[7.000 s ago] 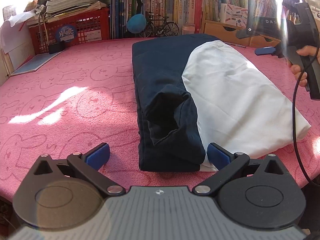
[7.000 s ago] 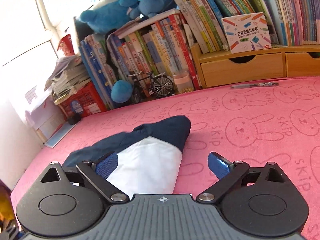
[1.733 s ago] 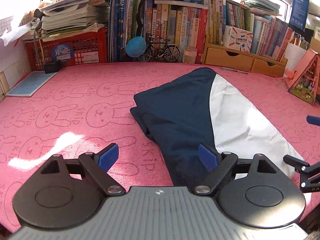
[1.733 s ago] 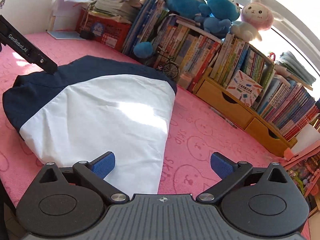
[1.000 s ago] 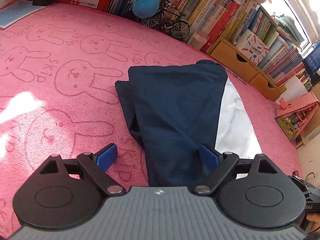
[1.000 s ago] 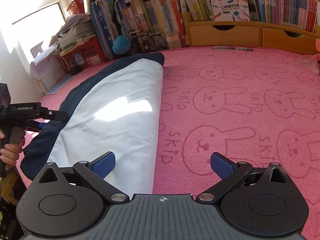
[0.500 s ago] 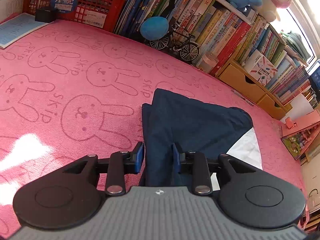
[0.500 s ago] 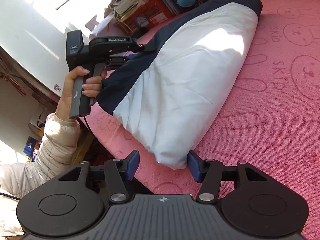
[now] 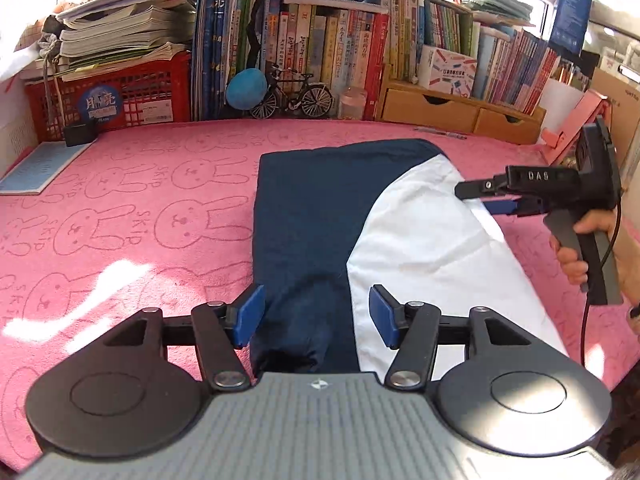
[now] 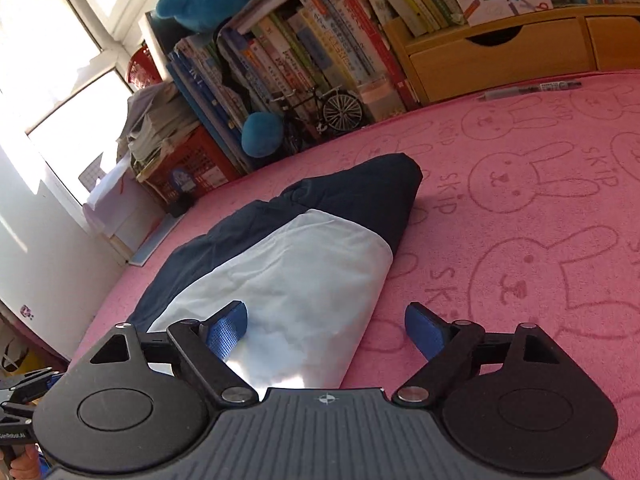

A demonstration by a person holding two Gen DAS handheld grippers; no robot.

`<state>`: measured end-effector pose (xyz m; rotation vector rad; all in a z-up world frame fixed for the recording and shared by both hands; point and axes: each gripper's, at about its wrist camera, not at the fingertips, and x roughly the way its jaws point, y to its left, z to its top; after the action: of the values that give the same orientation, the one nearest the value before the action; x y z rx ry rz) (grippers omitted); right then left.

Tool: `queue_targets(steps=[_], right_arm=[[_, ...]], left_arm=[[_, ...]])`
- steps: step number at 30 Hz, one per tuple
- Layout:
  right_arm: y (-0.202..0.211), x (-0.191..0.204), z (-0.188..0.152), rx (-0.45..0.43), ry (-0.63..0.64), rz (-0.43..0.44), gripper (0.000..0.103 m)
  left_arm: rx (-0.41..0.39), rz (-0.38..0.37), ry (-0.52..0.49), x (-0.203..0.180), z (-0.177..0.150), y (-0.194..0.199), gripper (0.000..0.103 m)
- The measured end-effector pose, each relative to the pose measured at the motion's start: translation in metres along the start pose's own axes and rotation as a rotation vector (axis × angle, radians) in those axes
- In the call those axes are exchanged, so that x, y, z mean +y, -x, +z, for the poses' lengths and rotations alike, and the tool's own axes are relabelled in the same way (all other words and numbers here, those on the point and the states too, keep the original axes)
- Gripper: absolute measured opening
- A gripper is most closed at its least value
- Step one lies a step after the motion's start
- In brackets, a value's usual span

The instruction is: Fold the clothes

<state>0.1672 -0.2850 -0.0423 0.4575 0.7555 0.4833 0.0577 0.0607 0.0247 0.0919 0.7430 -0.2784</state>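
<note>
Two hand-held grippers to watch, and a letting-go on both sides at once. Catching the left hand-held gripper (image 9: 316, 316) low over the near end of the garment (image 9: 320, 216), jaws partway apart and just been opening. Navy cloth lying between the blue pads (image 9: 250, 314), not pinched. Reads as a release: no call to hold cloth lying flat.

Same story with the right hand-held gripper (image 10: 326, 330): spread wide, just been opening too. One pad over the white panel, the other over the pink-covered bench (image 10: 520, 200), so straddling the garment's side edge without gripping it.

Find the garment lengthwise on the bench, folded into a long narrow packet, navy down one side and white down the other. Far end pointing toward the books (image 9: 320, 48) and the toy bicycle (image 9: 296, 94), well apart from the pen (image 10: 532, 90) by the wooden drawers (image 10: 496, 56). Probably kept close to the near edge for easy reach from both sides.

Judging by the length left, likely one more fold across the middle to come, with fresh pinches needed at the near corners. Worth minding the bulge at the near navy end: could slip out on the lift.
</note>
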Motion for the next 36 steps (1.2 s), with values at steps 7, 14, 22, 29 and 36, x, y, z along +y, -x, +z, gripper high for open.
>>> queue_targets(steps=[7,14,22,29,36], right_arm=[[-0.046,-0.009,0.023,-0.024,-0.102,0.121,0.082],[-0.038,-0.002,0.048,-0.128,-0.088,0.092,0.031],[-0.063,-0.035,0.115,-0.171,-0.078,-0.101,0.031],[-0.071,0.015,0.093,-0.191,0.320,-0.448,0.082],[-0.076,0.124,0.055,-0.048,0.696,-0.190,0.063]], left_arm=[[0.030,-0.061,0.116,0.026,-0.022,-0.013,0.064],[0.033,-0.055,0.094,0.019,0.002,-0.037,0.065],[0.012,-0.081,0.096,-0.008,0.054,-0.102,0.066],[-0.040,-0.062,0.027,-0.014,0.042,-0.099,0.075],[-0.050,-0.060,0.010,-0.001,0.018,-0.075,0.082]])
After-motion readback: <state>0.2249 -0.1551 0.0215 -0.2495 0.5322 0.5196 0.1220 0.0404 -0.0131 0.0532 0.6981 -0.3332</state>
